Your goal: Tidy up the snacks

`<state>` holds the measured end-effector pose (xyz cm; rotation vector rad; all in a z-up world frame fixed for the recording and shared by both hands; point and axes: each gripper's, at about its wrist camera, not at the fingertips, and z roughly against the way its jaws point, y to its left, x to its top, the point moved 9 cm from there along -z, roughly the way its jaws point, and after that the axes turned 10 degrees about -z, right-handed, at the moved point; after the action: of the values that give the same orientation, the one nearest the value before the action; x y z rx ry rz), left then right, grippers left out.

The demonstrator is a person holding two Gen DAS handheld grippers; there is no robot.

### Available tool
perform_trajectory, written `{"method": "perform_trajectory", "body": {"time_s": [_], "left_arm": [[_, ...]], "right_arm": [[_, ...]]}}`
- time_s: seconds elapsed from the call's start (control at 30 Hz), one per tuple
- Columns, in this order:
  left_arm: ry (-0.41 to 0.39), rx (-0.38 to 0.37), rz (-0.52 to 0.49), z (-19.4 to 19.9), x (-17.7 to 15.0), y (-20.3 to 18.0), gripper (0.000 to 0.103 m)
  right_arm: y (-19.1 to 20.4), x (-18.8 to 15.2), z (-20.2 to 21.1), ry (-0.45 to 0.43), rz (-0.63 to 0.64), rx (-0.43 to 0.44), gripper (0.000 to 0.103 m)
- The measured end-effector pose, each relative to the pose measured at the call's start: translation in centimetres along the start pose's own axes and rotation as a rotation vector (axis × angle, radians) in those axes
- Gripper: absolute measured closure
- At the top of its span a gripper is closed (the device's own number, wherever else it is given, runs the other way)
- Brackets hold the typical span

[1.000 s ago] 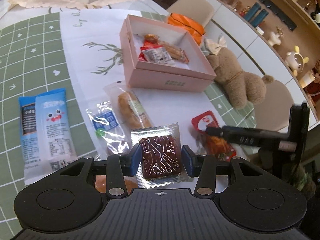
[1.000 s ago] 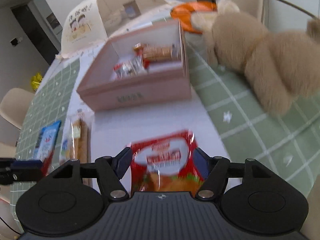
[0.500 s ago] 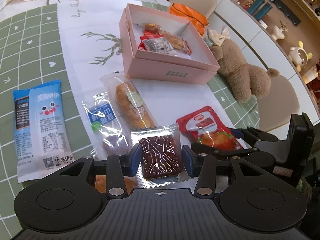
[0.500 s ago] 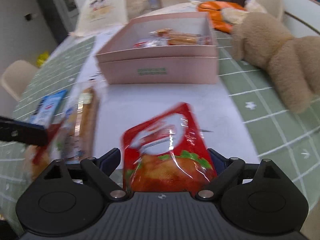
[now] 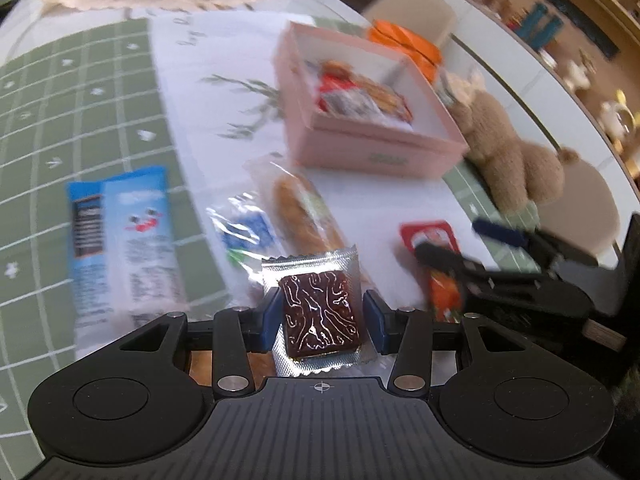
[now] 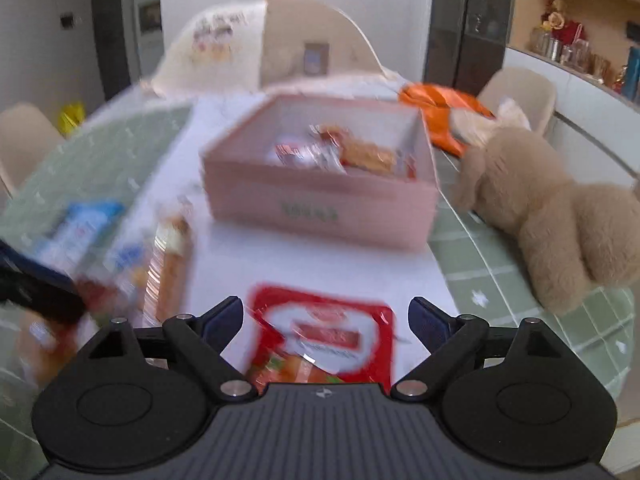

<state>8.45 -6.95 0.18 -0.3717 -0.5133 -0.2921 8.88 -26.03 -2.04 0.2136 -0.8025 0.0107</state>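
My left gripper [image 5: 322, 304] is shut on a brown square snack in a silver wrapper [image 5: 316, 320], held a little above the table. The pink box [image 5: 372, 156] stands open beyond it with several wrapped snacks inside. My right gripper [image 6: 326, 312] is open wide. A red snack packet [image 6: 324, 340] lies flat on the white cloth between its jaws, with a gap on each side. The left wrist view shows that gripper [image 5: 480, 256] low at the right, over the red packet [image 5: 428, 236]. In the right wrist view the pink box [image 6: 316, 208] sits straight ahead.
A blue packet [image 5: 120, 236], a small clear blue-printed packet [image 5: 248, 232] and a wrapped bread stick [image 5: 304, 216] lie left of the red packet. A brown plush bear [image 6: 560, 220] lies right of the box, an orange bag [image 6: 440, 108] behind it. Chairs ring the round table.
The right gripper's jaws have spread apart from the red packet, which now lies loose on the cloth, and the gripper has rolled level. The left gripper still holds the brown snack.
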Motion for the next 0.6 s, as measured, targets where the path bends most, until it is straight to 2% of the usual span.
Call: {"method": "perform_trajectory", "body": {"time_s": [0.13,0.3,0.37,0.4,0.47,0.6], "left_arm": [[-0.035,0.063,0.06,1.3,0.4,2.9,0.054],[-0.042,0.093,0.098,2.4,-0.2,4.5,0.054],[-0.033,0.094,0.104,2.4,-0.6,4.7,0.054],[-0.028,0.093,0.104,2.4,-0.9,4.7,0.054],[-0.015,0.085,0.103,2.2,-1.3,4.5,0.054],[0.009,0.046,0.069,1.6,-1.7,3.2,0.054]], "right_arm": [[2.9,0.4,-1.2,0.078,-0.076,0.15,0.014],[6.3,-0.2,-4.7,0.136,-0.034,0.153,0.029],[7.4,-0.8,-5.3,0.169,0.003,0.173,0.044],[8.2,-1.4,-5.5,0.184,0.043,0.173,0.056],[9.3,-2.1,-5.3,0.182,0.133,0.145,0.071],[9.6,-2.3,-3.2,0.206,0.165,0.186,0.075]]}}
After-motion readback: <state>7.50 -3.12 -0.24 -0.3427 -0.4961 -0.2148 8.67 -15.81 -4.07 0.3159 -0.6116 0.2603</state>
